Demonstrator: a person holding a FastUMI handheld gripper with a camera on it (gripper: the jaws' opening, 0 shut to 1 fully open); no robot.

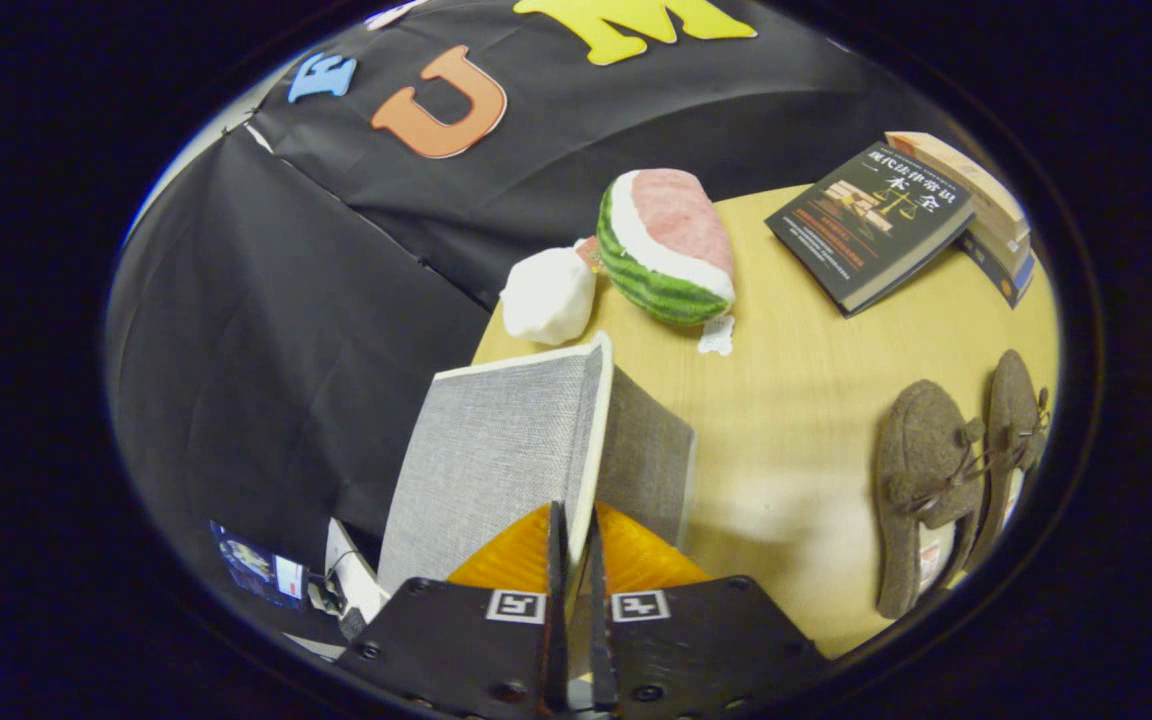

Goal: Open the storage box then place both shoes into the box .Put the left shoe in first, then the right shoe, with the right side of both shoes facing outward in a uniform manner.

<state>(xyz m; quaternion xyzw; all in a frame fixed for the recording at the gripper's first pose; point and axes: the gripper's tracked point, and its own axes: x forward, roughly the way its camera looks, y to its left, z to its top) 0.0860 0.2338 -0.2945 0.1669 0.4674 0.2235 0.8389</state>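
My gripper (576, 545) is shut on the grey fabric lid (496, 455) of the storage box, pinching its pale edge between both fingers. The lid stands raised, swung up to the left. The grey box body (648, 455) sits just ahead of the fingers on the wooden table (796, 400). The inside of the box is hidden by the lid and fingers. Two brown felt shoes (946, 470) lie side by side on the table to the right of the box, soles down and toes pointing away.
A plush watermelon slice (666, 245) and a white plush lump (548, 295) lie beyond the box. A dark book (866, 225) and a stack of books (986, 200) rest at the far right. The table's edge runs just left of the box.
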